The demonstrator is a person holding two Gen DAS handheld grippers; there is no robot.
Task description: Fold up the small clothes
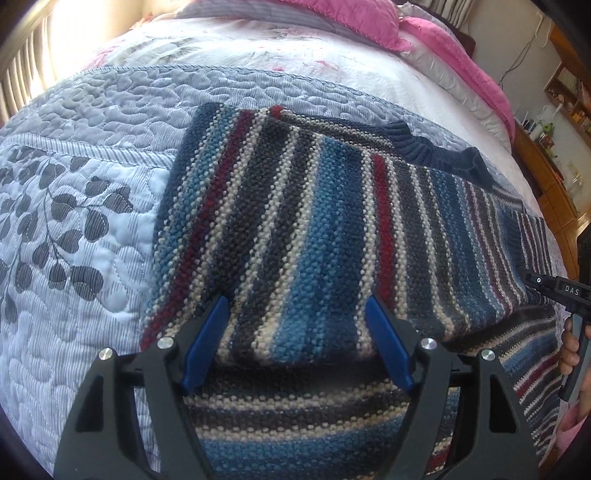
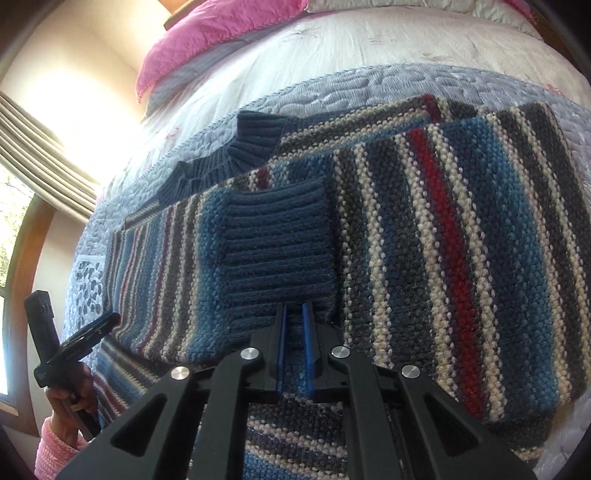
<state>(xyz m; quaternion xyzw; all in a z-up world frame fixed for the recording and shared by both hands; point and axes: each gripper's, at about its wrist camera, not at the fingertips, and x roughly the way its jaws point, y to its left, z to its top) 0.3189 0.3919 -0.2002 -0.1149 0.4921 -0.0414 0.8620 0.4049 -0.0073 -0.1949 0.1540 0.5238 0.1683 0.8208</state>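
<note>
A striped knit sweater [image 1: 314, 206] in blue, grey, cream and red lies on the bed, its side part folded over the body. Its navy ribbed collar [image 1: 436, 147] points to the far side. My left gripper [image 1: 295, 301] hovers open over the near folded edge, with its blue fingers [image 1: 207, 339] spread wide and nothing between them. In the right wrist view a sleeve lies across the sweater [image 2: 461, 240], ending in a navy ribbed cuff [image 2: 277, 251]. My right gripper [image 2: 294, 306] is shut on the near edge of that cuff, with knit showing between the fingers.
A quilted blue-grey bedspread [image 1: 74, 221] with a leaf print lies under the sweater. Pink bedding [image 1: 332, 18] is piled at the head of the bed. Wooden shelves [image 1: 565, 110] stand at the right. A hand in a pink sleeve [image 2: 59, 443] holds the other gripper near a curtained window [image 2: 37, 122].
</note>
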